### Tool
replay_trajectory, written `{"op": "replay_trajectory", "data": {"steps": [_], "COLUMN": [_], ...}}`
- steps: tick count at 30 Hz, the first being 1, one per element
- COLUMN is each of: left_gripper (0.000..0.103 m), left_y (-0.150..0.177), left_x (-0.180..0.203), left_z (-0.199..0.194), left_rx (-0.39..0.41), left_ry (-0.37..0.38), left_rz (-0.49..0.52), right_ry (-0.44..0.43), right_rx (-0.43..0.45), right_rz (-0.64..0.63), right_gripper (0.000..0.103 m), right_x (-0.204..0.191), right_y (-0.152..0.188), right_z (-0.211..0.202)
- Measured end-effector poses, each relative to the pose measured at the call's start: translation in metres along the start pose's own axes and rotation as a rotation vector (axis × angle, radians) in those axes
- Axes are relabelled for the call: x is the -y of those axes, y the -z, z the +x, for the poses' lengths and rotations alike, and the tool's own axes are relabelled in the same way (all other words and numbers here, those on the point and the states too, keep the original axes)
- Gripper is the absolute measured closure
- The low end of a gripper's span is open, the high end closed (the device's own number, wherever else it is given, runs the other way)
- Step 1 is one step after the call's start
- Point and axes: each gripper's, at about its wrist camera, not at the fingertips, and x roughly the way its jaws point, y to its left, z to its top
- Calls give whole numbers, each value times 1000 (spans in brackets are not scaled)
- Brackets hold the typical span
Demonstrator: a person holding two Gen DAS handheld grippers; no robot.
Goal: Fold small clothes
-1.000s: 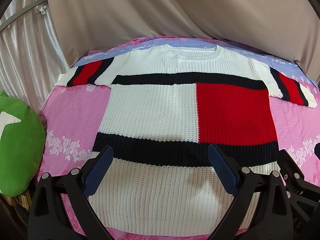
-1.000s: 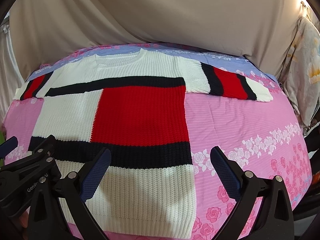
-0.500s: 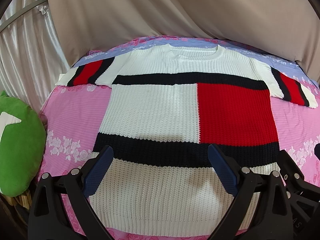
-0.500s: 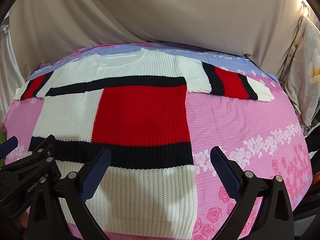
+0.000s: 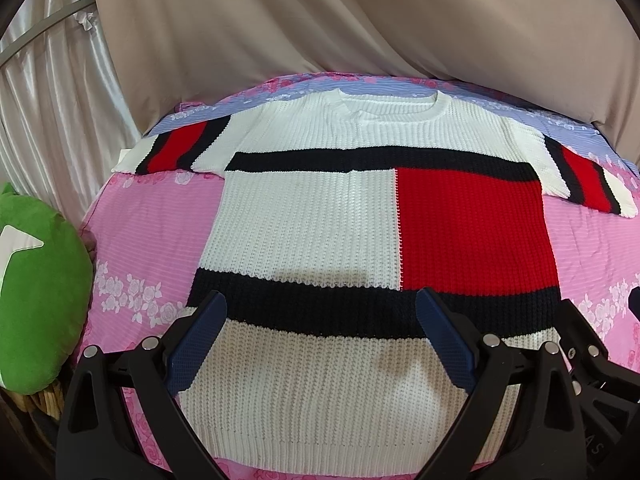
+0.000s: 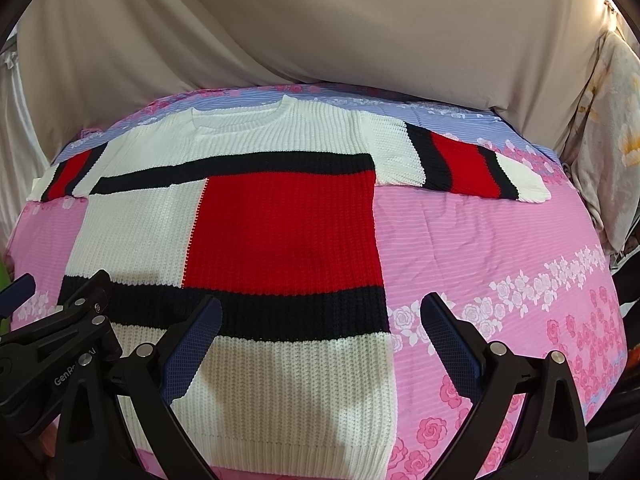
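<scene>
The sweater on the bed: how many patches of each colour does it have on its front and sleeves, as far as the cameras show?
On the sweater, spread flat on the bedsheet:
Red patches: 3 (one chest block, one on each sleeve)
Dark navy bands: 6 (two across the body, two on each sleeve)
White areas: 7 (yoke, chest block, lower body, two on each sleeve)
Total: 16

A home bedroom: pink floral bedsheet [image 6: 500, 240], beige curtain [image 5: 360, 20], green cushion [image 5: 36, 300].

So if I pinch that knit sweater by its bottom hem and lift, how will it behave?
The sweater will probably sag and drape, being chunky knit lying limp and flat. It looks thick, so likely heavyish. Its ribbing should grip the textured pads rather than slip.
</scene>
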Motion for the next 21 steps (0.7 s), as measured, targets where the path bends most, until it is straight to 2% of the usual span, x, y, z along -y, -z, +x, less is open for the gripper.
{"op": "replay_trajectory", "data": {"steps": [21], "left_gripper": [10], "left_y": [-6], "left_x": [4], "left_z": [8], "left_rx": [-11], "left_ry": [-8], "left_rz": [8], "right_ry": [-3], "right_rx": [-22], "right_rz": [10], "right_gripper": [5], "right_x": [2], "right_y": [-5], "right_z": [12]}}
